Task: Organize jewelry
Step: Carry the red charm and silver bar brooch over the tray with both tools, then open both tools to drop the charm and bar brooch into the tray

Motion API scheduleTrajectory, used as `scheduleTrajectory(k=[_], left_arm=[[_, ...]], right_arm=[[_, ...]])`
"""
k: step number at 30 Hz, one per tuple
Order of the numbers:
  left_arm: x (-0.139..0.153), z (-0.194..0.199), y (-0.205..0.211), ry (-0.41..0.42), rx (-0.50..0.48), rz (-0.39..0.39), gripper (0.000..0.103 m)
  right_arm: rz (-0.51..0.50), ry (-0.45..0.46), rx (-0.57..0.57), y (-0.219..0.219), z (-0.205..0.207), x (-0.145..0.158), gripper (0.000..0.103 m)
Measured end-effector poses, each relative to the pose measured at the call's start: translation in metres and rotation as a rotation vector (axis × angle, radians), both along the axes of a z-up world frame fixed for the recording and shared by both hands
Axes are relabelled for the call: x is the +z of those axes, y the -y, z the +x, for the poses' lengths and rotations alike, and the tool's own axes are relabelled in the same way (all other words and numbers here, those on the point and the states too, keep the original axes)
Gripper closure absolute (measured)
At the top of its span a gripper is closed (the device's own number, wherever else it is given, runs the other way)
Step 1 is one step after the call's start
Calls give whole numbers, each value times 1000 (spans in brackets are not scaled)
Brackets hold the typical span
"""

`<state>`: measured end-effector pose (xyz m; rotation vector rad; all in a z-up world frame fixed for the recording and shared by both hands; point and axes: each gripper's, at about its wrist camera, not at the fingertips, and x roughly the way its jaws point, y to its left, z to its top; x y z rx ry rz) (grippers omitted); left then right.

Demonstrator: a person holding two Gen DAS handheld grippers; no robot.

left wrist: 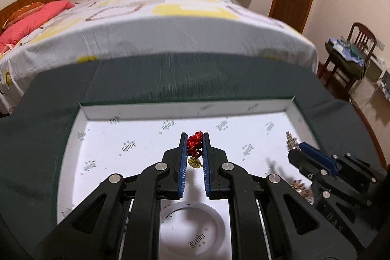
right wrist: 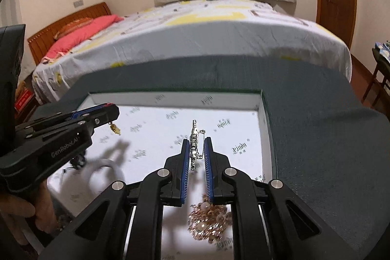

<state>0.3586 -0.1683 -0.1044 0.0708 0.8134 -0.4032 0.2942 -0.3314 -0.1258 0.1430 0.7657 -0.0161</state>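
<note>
My left gripper is shut on a red knotted ornament with a small gold pendant dangling under it, above the white tray. A silver rhinestone brooch stands upright between the pads of my right gripper, which is shut on it. Beneath that gripper a gold and pearl piece lies on the tray. A white bangle rests on the tray floor below the left gripper. In the right wrist view the left gripper is at the left, its pendant hanging.
The tray sits on a dark green cloth with a bed just behind it. A small dark item lies near the blurred bangle. A hand holds the left gripper. A chair stands at the right.
</note>
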Motion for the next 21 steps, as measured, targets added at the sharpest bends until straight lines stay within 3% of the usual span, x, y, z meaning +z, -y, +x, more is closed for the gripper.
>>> scheduleTrajectory(k=[13, 16, 18, 20, 21], left_arm=[[-20, 12, 1, -72, -12, 62, 89], [-21, 13, 2, -83, -16, 68, 83], [-20, 12, 1, -80, -12, 65, 66], [-17, 10, 0, -63, -6, 59, 51], [-15, 10, -1, -55, -4, 57, 51]], right_arm=[[-17, -78, 1, 0, 17, -14, 90], [-20, -81, 0, -1, 17, -14, 90], [-15, -82, 0, 0, 17, -13, 87], [-14, -76, -1, -1, 16, -12, 77], [-15, -68, -2, -1, 16, -11, 69]])
